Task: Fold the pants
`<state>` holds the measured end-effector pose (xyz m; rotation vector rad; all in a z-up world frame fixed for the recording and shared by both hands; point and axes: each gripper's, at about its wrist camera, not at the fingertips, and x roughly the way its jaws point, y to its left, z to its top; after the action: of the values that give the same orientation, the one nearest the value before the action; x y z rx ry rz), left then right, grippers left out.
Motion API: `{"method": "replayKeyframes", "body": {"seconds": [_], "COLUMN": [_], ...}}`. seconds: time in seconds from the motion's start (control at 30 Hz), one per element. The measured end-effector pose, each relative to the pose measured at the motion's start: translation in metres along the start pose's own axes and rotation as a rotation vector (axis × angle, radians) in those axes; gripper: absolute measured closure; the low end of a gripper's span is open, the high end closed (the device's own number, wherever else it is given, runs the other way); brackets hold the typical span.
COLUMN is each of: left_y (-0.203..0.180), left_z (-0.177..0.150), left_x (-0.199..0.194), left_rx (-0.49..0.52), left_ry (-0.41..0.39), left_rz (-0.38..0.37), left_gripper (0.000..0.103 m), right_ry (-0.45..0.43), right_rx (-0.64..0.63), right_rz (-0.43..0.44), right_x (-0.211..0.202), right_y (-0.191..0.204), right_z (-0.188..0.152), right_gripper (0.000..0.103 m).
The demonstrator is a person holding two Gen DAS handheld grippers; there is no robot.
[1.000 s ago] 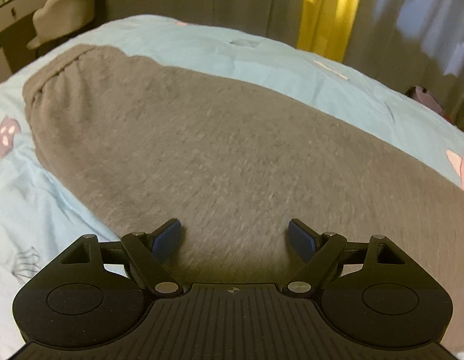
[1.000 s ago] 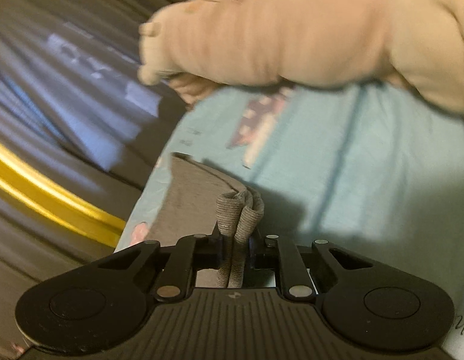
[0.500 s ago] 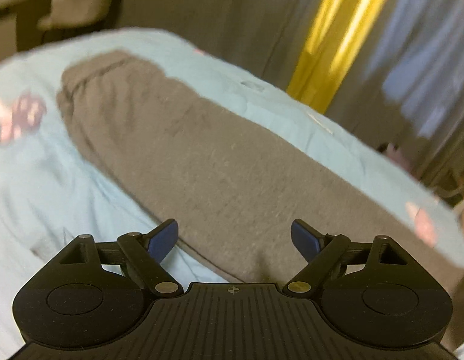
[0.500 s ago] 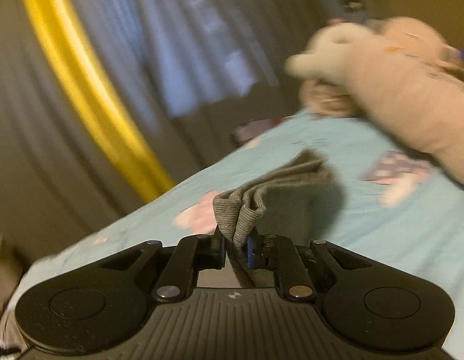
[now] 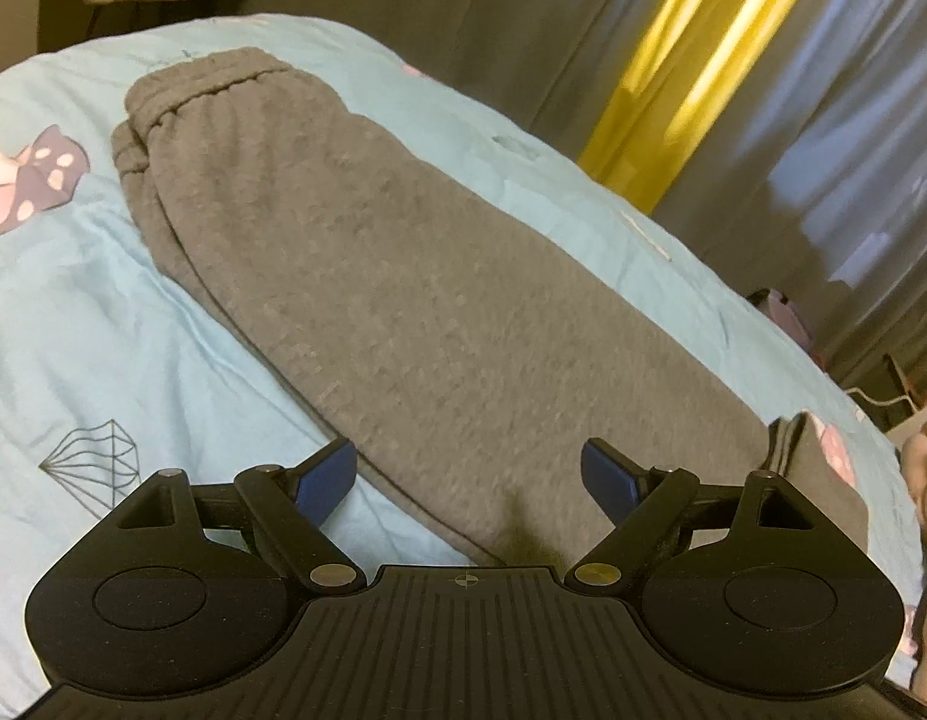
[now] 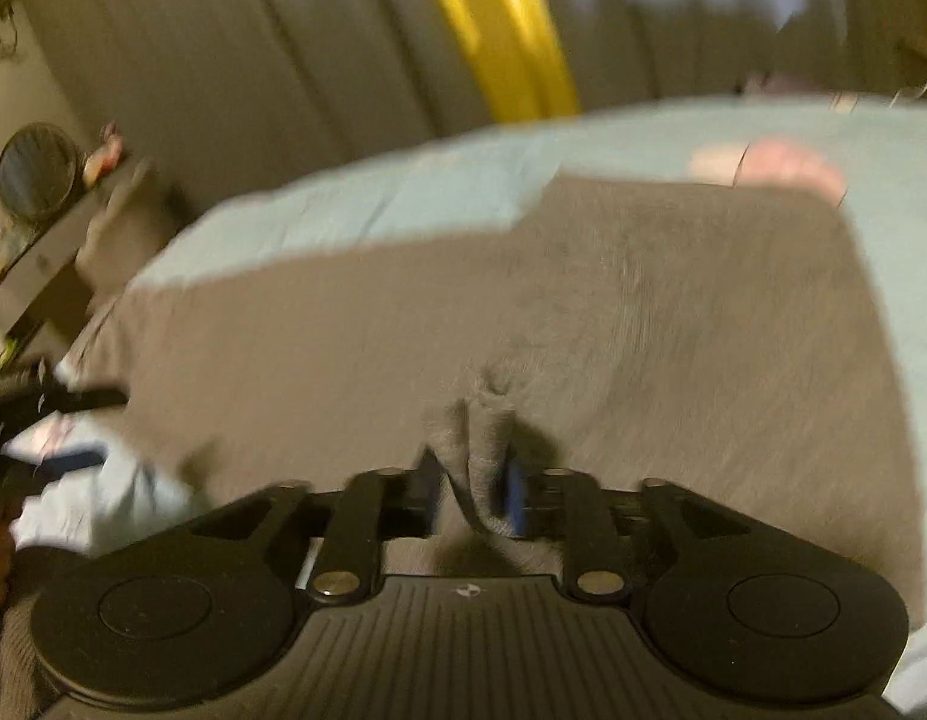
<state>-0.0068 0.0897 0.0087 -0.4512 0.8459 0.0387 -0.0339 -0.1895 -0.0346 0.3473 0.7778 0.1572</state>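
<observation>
Grey fleece pants [image 5: 367, 276] lie lengthwise on a light blue bed sheet [image 5: 73, 312], with the elastic waistband [image 5: 181, 90] at the far left. My left gripper [image 5: 469, 474] is open and empty, hovering over the near edge of the pants. My right gripper [image 6: 472, 489] is shut on a bunched fold of the pants' ribbed cuff [image 6: 478, 450], held above the flat grey fabric [image 6: 583, 324]. The right wrist view is blurred by motion.
Grey curtains with a yellow strip [image 5: 691, 78] hang behind the bed. A beige plush toy [image 5: 925, 480] lies at the right edge. A dark desk with a round fan [image 6: 37, 180] stands at the left of the right wrist view.
My right gripper has swung round with the cuff, from facing the plush toy and curtains to over the flat pants. My left gripper has drawn back and risen, still open.
</observation>
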Motion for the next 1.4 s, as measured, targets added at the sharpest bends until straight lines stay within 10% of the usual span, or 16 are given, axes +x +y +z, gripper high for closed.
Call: {"method": "replayKeyframes", "body": {"seconds": [0.07,0.13,0.33,0.57,0.8,0.9,0.97,1.4], "left_y": [-0.003,-0.009,-0.064,-0.137,-0.181,-0.184,-0.184,-0.172], "left_z": [0.000,0.000,-0.009,-0.024,-0.044,-0.048,-0.048,-0.020], "left_x": [0.001,0.003,0.006,0.062,0.138,0.151,0.155,0.104], "left_rx": [0.019,0.057,0.264,0.264,0.219,0.190,0.159,0.141], "left_ry": [0.011,0.032,0.075,0.358,0.576,0.590,0.612,0.440], "left_rz": [-0.007,-0.035,-0.191,-0.406,-0.377,-0.365,-0.395,-0.512], "left_gripper": [0.015,0.015,0.015,0.020,0.053,0.058,0.084,0.087], "right_ry": [-0.016,-0.088,-0.100,-0.315,-0.223,-0.201,-0.181,-0.185], "right_rx": [0.106,0.276,0.738,0.594,0.727,0.730,0.766,0.751], "right_rz": [0.101,0.158,0.083,-0.256,-0.023,0.045,0.093,0.178], "right_x": [-0.013,-0.033,-0.059,-0.120,-0.092,-0.088,-0.085,-0.087], "right_y": [-0.012,-0.039,-0.138,-0.143,-0.156,-0.151,-0.153,-0.132], "right_z": [0.001,0.002,-0.028,-0.034,-0.039,-0.041,-0.044,-0.047], "right_gripper": [0.056,0.022,0.019,0.008,0.007,0.006,0.006,0.006]}}
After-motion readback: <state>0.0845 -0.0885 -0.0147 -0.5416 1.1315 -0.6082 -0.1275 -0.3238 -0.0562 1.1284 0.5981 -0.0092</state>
